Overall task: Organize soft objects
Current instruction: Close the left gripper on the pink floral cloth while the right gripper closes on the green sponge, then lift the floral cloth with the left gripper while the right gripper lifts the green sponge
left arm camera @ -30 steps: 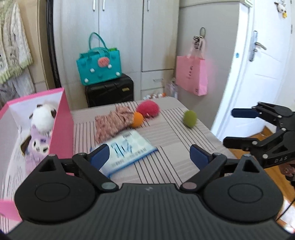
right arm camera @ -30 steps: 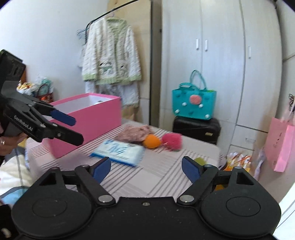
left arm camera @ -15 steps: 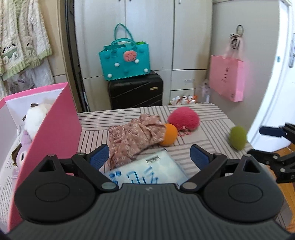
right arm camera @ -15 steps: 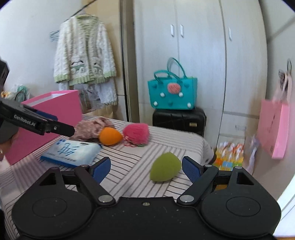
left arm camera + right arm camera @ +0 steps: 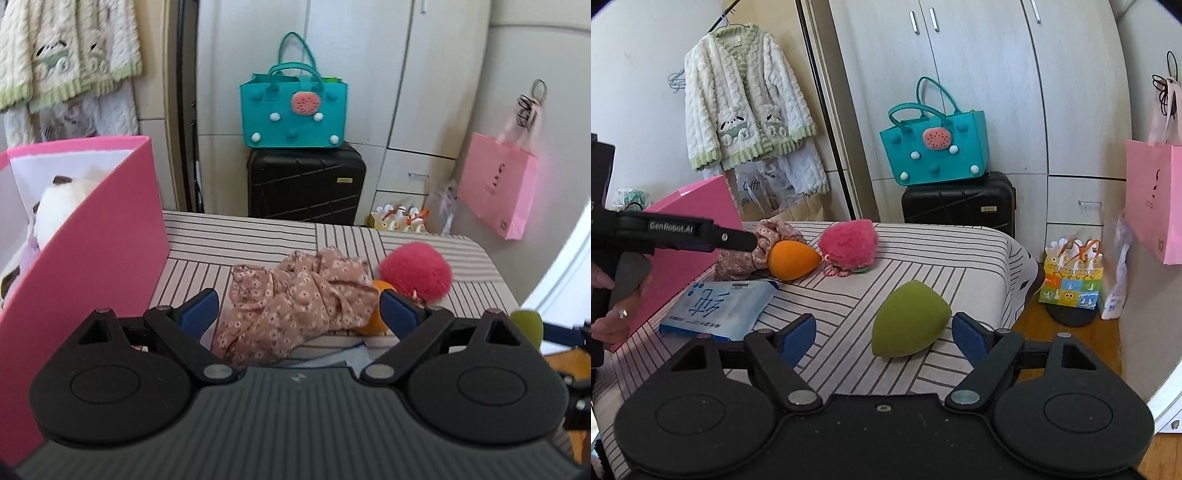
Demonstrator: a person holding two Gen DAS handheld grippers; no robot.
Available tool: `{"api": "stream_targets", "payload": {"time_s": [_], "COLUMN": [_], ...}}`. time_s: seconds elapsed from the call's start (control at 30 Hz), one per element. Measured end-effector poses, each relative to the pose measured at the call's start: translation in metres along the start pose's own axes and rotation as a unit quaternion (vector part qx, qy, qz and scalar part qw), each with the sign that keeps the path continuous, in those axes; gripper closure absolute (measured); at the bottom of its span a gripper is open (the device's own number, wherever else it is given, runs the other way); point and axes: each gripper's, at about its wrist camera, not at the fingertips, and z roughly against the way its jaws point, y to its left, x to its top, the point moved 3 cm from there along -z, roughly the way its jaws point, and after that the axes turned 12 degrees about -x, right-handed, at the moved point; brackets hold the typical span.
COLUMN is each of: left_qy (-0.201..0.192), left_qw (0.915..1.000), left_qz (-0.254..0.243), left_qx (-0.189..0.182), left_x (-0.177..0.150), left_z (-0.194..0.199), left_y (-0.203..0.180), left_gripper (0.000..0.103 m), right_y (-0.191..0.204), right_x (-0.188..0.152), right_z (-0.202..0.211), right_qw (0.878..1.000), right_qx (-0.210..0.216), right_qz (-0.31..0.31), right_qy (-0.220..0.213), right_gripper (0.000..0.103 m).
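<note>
My left gripper (image 5: 299, 312) is open, just above a crumpled floral cloth (image 5: 295, 299) on the striped table. Beside the cloth lie an orange sponge (image 5: 792, 260) and a pink fluffy ball (image 5: 415, 275). My right gripper (image 5: 884, 334) is open, its jaws either side of a green egg-shaped sponge (image 5: 908, 319), not touching it. A blue-and-white tissue pack (image 5: 718, 308) lies on the table at the left. The pink box (image 5: 92, 266) on the left holds plush toys (image 5: 55, 214). The left gripper (image 5: 753, 242) also shows in the right wrist view.
The striped table (image 5: 923, 243) ends at the right, with wood floor below. Behind it stand a black suitcase (image 5: 306, 192) with a teal bag (image 5: 293, 110) on top, cupboards, and a pink paper bag (image 5: 496, 188).
Both grippers moved forward over the table. The left one swung towards the floral cloth; the right one closed in on the green sponge, which now lies between its jaws.
</note>
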Motion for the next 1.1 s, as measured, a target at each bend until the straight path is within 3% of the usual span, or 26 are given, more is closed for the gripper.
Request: {"api": "stream_targets", "payload": {"time_s": [0.07,0.13,0.3,0.37,0.63,0.7,0.83,1.1], "left_qy": [-0.008,-0.012,-0.001,-0.002,0.009,0.007,0.016,0.015], "left_qw": [0.9999,0.9998,0.9991,0.9988,0.9964,0.9964,0.9968,0.9977], "left_qz": [0.007,0.010,0.040,0.048,0.082,0.082,0.076,0.066], "left_qx": [0.005,0.011,0.013,0.015,0.022,0.020,0.021,0.009], "left_x": [0.001,0.000,-0.002,-0.004,-0.010,-0.011,-0.011,-0.010], "left_z": [-0.002,-0.005,-0.014,-0.014,-0.022,-0.022,-0.021,-0.011], "left_y": [0.001,0.003,0.010,0.012,0.022,0.022,0.021,0.015], "left_gripper": [0.011,0.013,0.027,0.032,0.033,0.041,0.072,0.085], "right_y": [-0.001,-0.002,-0.005,-0.006,-0.005,-0.005,-0.006,0.002], "right_x": [-0.001,-0.001,-0.001,0.000,0.003,0.003,0.004,0.009], "right_z": [-0.003,-0.005,-0.011,-0.011,-0.015,-0.018,-0.020,-0.013], "right_qw": [1.000,1.000,1.000,1.000,0.999,0.999,0.999,0.999], "right_qx": [-0.002,-0.007,-0.012,-0.018,-0.022,-0.028,-0.027,-0.011], "right_qz": [0.001,0.001,0.003,0.010,0.030,0.035,0.034,0.032], "right_qy": [0.002,0.002,0.007,0.004,0.005,0.009,0.007,0.010], "right_gripper": [0.025,0.037,0.054,0.054,0.057,0.058,0.060,0.060]}}
